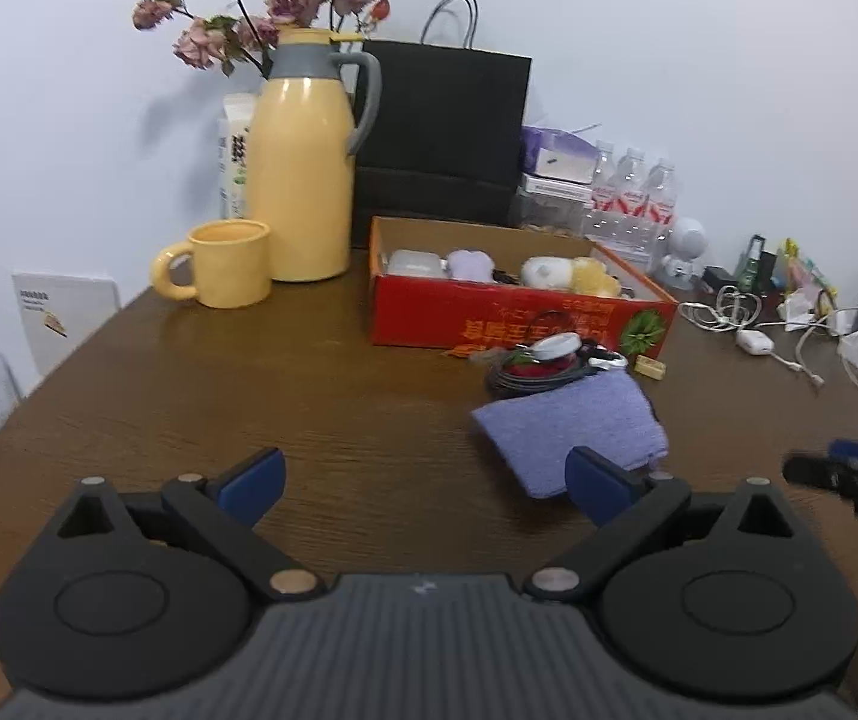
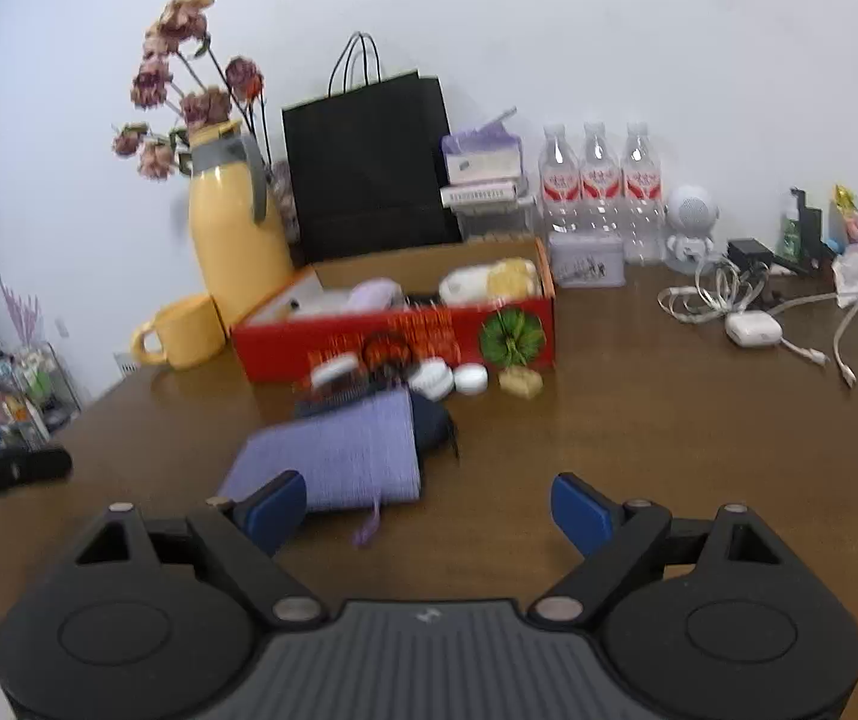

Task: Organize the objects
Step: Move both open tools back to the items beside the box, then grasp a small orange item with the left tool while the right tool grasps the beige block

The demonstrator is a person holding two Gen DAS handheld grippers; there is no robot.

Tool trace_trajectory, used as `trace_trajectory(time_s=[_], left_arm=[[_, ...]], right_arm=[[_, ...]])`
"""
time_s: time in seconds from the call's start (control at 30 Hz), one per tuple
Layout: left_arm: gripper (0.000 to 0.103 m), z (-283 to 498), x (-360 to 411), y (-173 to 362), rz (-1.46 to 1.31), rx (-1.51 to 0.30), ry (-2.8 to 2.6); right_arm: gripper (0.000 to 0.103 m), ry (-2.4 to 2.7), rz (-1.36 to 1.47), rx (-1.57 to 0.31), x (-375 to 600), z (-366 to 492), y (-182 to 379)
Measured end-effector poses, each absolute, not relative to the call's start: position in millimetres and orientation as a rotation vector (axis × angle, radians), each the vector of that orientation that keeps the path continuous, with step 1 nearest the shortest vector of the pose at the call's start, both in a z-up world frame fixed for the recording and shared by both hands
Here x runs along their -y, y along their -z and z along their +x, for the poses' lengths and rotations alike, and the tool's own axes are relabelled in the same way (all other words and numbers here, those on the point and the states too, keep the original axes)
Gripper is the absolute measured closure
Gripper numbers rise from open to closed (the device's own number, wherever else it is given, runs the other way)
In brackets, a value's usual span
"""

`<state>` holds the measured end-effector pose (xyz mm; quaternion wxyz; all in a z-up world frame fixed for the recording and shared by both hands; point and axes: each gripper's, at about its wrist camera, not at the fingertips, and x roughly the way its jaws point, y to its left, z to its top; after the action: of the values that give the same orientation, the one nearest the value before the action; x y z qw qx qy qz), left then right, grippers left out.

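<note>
A red cardboard box [image 1: 489,312] [image 2: 333,336] stands open on the brown table, with several small soft things inside. In front of it lies a purple knitted pouch [image 1: 567,426] [image 2: 339,456] beside small round tins [image 2: 447,381], a coiled black cable [image 1: 525,378] and a small yellow block [image 1: 650,367] [image 2: 520,383]. My left gripper [image 1: 423,489] is open and empty, hovering above the table left of the pouch. My right gripper [image 2: 429,510] is open and empty, just in front of the pouch. The right gripper also shows at the right edge of the left wrist view [image 1: 849,474].
A yellow thermos [image 1: 303,174] [image 2: 237,240], a yellow mug [image 1: 219,264] [image 2: 180,333], dried flowers and a black paper bag [image 1: 441,132] [image 2: 369,168] stand behind the box. Water bottles [image 2: 597,192], a grey tin [image 2: 586,261] and white chargers with cables [image 1: 789,336] [image 2: 753,324] lie to the right.
</note>
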<state>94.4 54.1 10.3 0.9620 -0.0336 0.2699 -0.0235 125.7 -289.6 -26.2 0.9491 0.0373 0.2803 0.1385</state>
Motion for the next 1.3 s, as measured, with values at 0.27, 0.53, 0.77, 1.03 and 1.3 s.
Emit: trace_trajectory(time_s=[0.27, 0.53, 0.77, 1.03, 1.3], left_arm=[[0.007, 107, -45, -8, -0.053, -0.514, 0.058], [0.046, 209, -39, 19, 0.012, -0.528, 0.140], [0.071, 324, -24, 57, 0.101, -0.617, 0.221], [0.090, 346, -3, 74, 0.198, -0.691, 0.260], [0.072, 352, 2, 72, 0.196, -0.668, 0.286]], right_arm=[[0.017, -0.256, 0.035, -0.589, 287, 123, 34], [0.043, -0.209, 0.032, -0.542, 289, 183, 34], [0.047, -0.200, -0.071, -0.589, 282, 293, 52], [0.051, -0.215, -0.110, -0.622, 272, 353, 82], [0.056, -0.246, -0.071, -0.650, 275, 359, 91]])
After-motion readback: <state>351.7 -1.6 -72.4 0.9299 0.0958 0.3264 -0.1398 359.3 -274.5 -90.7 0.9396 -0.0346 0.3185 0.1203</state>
